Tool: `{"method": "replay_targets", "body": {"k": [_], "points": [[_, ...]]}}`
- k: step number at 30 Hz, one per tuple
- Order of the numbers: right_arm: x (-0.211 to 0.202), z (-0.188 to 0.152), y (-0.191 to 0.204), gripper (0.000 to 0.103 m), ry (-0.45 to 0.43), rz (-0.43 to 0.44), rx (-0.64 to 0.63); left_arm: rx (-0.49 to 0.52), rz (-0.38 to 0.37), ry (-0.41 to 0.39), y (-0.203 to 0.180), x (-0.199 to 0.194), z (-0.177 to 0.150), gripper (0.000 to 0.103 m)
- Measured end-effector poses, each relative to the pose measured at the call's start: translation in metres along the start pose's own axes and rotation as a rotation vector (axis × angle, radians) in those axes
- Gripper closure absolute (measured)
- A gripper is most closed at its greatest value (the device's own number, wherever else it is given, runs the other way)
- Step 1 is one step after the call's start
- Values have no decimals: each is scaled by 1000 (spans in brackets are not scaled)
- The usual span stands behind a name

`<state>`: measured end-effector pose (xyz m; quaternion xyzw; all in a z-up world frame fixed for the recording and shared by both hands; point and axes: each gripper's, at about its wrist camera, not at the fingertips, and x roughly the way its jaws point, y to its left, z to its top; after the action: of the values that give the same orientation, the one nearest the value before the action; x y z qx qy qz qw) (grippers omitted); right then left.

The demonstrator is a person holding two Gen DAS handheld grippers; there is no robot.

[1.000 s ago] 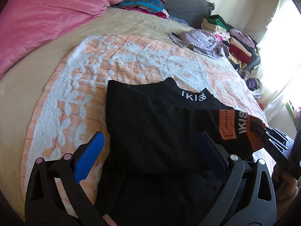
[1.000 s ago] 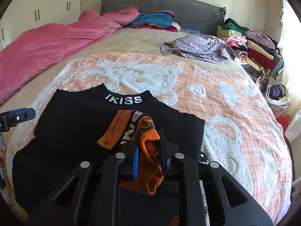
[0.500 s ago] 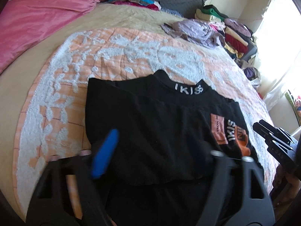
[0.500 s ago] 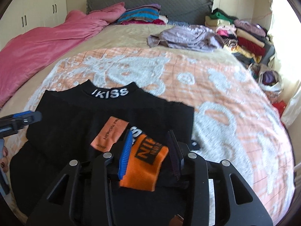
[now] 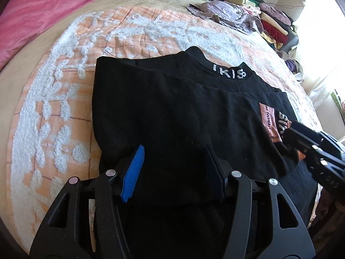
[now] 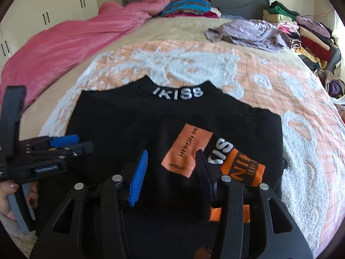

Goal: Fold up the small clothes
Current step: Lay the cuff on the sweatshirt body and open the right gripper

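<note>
Right gripper (image 6: 172, 168) opening (nothing pinched), over black top (image 6: 133, 129)

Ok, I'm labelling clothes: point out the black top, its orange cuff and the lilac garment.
black top (image 6: 120, 129), right wrist view, on the folded body.
orange cuff (image 6: 245, 170), right wrist view, on the lettered band.
lilac garment (image 6: 248, 32), right wrist view, on its crumpled middle.

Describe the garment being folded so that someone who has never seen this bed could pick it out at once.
Start at the orange and white blanket spread over the near part of the bed. The black top lies flat on it, sleeves folded in. Unlike the lilac clothes heap farther back and the pink duvet, it has white IKISS lettering on its collar and an orange cuff.
</note>
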<state>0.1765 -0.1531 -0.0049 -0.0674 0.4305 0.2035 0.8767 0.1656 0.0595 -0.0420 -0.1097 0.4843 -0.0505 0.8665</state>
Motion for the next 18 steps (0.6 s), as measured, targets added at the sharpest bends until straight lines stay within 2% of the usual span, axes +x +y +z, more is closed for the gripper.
{"method": "replay_targets", "body": {"k": [2, 3, 6, 9, 13, 18], "points": [[13, -7, -9, 56, 52, -34, 7, 0, -4, 0, 1, -1, -1, 54], [20, -13, -16, 60, 76, -69, 0, 0, -7, 1, 1, -1, -1, 54], [21, -22, -27, 63, 56, -25, 34, 5, -13, 1, 2, -3, -3, 54], [21, -23, -22, 63, 43, -49, 15, 3, -15, -4, 2, -3, -3, 54], [16, -22, -14, 51, 25, -46, 9, 6, -6, -9, 0, -3, -4, 54], [1, -22, -13, 47, -8, -35, 30, 8, -5, -11, 0, -4, -4, 54]]}}
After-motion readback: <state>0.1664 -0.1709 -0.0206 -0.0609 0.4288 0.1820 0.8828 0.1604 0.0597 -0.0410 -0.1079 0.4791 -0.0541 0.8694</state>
